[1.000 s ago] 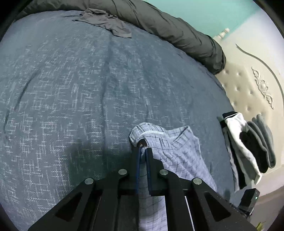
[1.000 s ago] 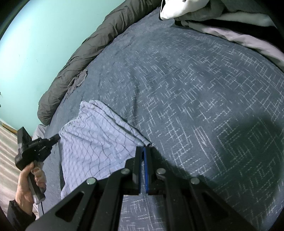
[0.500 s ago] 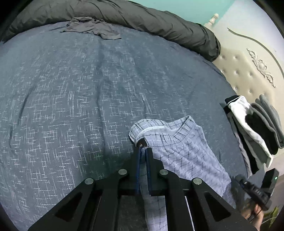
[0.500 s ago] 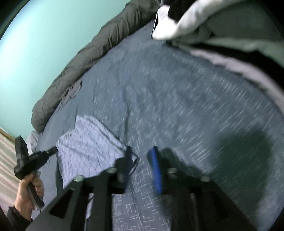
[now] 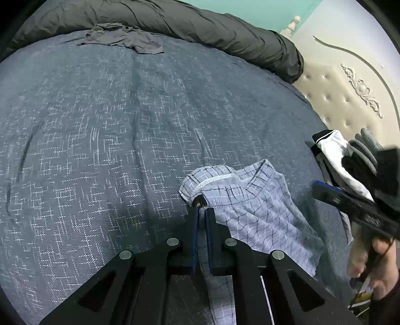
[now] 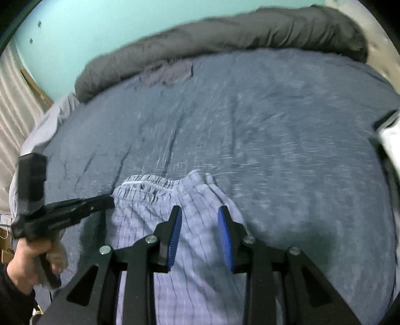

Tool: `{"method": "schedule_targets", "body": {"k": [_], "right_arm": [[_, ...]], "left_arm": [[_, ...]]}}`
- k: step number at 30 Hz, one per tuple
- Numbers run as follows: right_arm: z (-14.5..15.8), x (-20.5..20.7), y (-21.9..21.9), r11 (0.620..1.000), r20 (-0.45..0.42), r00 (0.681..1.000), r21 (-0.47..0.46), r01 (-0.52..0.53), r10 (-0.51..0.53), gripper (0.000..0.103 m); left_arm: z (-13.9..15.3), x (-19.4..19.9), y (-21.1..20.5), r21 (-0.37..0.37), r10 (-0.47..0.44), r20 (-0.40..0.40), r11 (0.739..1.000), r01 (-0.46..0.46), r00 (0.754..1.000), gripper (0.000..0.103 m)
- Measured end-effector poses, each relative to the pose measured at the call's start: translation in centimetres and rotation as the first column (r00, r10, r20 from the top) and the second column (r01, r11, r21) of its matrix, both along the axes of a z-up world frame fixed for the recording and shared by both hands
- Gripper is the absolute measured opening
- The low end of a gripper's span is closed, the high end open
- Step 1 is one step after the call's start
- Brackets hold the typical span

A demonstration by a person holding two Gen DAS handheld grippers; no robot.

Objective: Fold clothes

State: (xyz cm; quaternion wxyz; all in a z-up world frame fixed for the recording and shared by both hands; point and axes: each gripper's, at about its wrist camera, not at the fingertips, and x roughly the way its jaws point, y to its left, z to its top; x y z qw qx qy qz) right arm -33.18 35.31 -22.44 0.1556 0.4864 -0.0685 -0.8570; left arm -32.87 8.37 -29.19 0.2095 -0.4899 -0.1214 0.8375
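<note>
Shorts (image 5: 250,207) in pale checks lie on the bed (image 5: 100,150). Left gripper (image 5: 202,212) fingers pinch the waistband tight. Right gripper (image 6: 198,212) fingers are apart, empty, above the cloth. Best grab the far waistband corner next.

Dim, cool indoor light. The left wrist view is mostly sharp; only the right gripper (image 5: 355,207) at three o'clock smears. The right wrist view is motion-blurred throughout, the bedspread (image 6: 250,125) weave streaked. Soft shadows pool on the cover at six o'clock beneath each tool. Fisheye curvature bends the rolled grey duvet (image 5: 200,22) at twelve o'clock; corners go black.
</note>
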Motion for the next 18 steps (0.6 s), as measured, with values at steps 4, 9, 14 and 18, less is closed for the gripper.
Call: {"method": "schedule_targets", "body": {"k": [4,9,14,18], "right_arm": [[-1.6,-1.9,-2.9,0.997,0.044,0.998,0.057,-0.057,0.054,0.034],[-3.6,-3.5,-5.6,0.986,0.079,0.993,0.133,-0.097,0.086,0.034],[-4.4,-3.5,-6.0,0.979,0.077,0.99,0.16,-0.126,0.115,0.015],[-4.2,-3.3,-5.8,0.98,0.059,0.99,0.152,-0.133,0.125,0.006]], "left_arm": [[-0.2,0.2,-0.1,0.006,-0.004,-0.006,1.0,0.004,1.0,0.007],[-0.3,0.4,-0.1,0.014,-0.007,-0.012,1.0,0.007,1.0,0.007],[-0.4,0.7,0.0,0.012,-0.01,-0.02,1.0,0.01,1.0,0.007],[-0.3,0.7,0.0,0.019,0.0,-0.021,1.0,0.0,1.0,0.007]]}}
